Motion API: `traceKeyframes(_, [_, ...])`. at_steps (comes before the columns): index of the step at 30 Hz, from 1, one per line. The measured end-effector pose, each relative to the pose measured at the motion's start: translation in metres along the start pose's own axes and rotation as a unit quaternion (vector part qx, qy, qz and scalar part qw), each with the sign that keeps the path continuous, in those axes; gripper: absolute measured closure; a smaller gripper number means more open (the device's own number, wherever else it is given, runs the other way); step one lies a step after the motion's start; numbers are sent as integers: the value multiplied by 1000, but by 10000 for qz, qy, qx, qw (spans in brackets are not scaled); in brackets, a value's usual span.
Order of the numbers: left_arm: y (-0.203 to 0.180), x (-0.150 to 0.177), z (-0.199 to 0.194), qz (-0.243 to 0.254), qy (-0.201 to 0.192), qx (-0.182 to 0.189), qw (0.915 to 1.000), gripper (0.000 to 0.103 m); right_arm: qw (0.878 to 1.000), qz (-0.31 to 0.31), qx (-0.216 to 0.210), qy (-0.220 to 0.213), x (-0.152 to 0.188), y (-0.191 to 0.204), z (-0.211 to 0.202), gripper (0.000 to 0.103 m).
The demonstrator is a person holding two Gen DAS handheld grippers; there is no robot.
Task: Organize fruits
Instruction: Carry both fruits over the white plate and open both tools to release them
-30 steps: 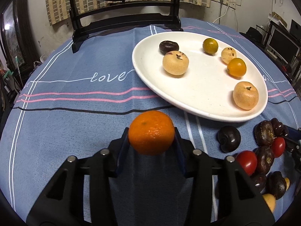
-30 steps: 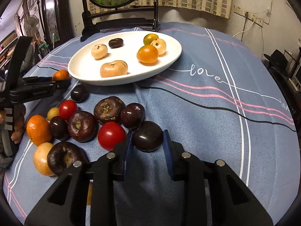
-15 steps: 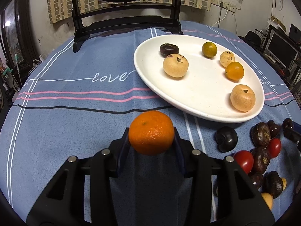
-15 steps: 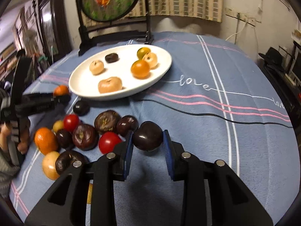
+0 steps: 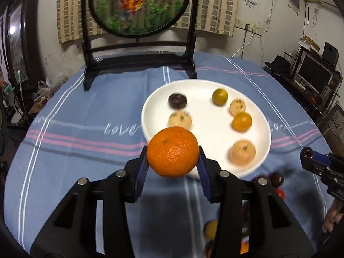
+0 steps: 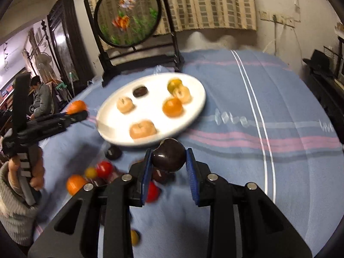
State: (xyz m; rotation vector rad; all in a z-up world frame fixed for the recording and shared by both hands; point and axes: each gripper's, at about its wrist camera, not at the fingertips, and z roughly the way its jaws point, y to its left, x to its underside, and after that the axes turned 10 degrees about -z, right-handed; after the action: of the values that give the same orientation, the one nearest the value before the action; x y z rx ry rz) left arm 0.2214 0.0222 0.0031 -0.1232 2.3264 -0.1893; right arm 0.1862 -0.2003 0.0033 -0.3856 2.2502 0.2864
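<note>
My left gripper (image 5: 173, 161) is shut on an orange mandarin (image 5: 173, 151) and holds it in the air in front of the near rim of the white plate (image 5: 263, 135). The plate holds several fruits, among them a dark one (image 5: 177, 101) and a small orange one (image 5: 242, 122). My right gripper (image 6: 168, 164) is shut on a dark purple fruit (image 6: 168, 155), lifted above the loose fruit pile (image 6: 103, 169) near the plate (image 6: 193, 111). The left gripper with its mandarin (image 6: 76, 107) shows at the left of the right wrist view.
A round framed fish screen on a black stand (image 5: 139, 6) rises at the table's far edge. More loose fruits (image 5: 276, 178) lie on the blue striped cloth right of the plate. The right gripper's tip (image 5: 316, 159) enters at the right. A seated person (image 6: 40, 96) is in the background.
Both grippers have risen from the table with their fruits and now look down on the plate from higher up. The view is blurred by motion.
</note>
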Motion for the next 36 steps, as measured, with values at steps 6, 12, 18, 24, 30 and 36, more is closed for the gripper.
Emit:
traceKeyframes(6, [-21,1,36,83,218,47,9997,59,9998,-175,-33,33,-64,11,36,72])
traceKeyframes(12, [-21,7,52,259,430,96,9987,59,9992,53,-281,267,-91,8,102,72])
traceKeyframes(18, [-23,5,64,361,480,30,9982,59,9968,-88,-408,683,-93,10,147,70])
traceKeyframes(24, [-23,7,74,327,622,-22,9975,58,9973,-139,-394,605,-95,5,143,41])
traceKeyframes(30, [-25,7,64,361,426,-63,9984,37,9985,-61,-327,446,-102,-1,125,41])
traceKeyframes(36, [-16,1,41,195,89,47,9998,25,9984,200,-478,211,-97,-1,83,38])
